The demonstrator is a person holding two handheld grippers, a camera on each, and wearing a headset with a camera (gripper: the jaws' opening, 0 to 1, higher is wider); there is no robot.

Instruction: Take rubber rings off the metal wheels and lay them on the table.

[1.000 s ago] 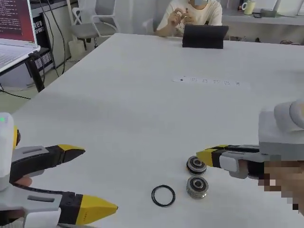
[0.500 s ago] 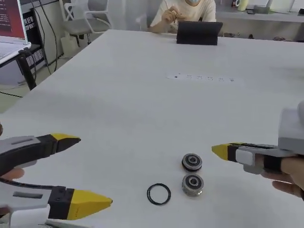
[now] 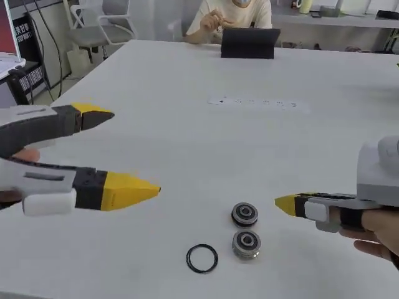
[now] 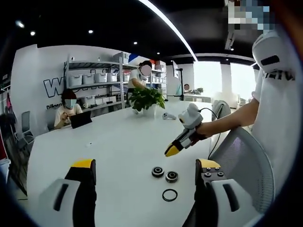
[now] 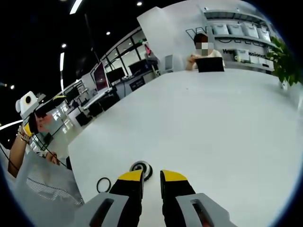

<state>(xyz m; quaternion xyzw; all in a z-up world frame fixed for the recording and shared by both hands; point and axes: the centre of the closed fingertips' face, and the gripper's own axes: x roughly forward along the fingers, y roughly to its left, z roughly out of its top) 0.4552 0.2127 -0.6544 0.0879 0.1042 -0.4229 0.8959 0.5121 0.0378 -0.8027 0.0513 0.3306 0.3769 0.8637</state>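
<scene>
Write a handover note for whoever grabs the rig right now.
Left gripper: jaws wide open, empty, off to the left of the parts.
Right gripper: jaws almost together, empty, tip just right of the far wheel, not touching.
Near wheel sits beside it; one rubber ring lies flat on the table, left of the near wheel.
Done: one ring off. Left: far wheel's rim looks dark, likely still ringed; near wheel looks bare.

Head view looks down; opposed gripper views share the wheels (image 3: 244, 213).
</scene>
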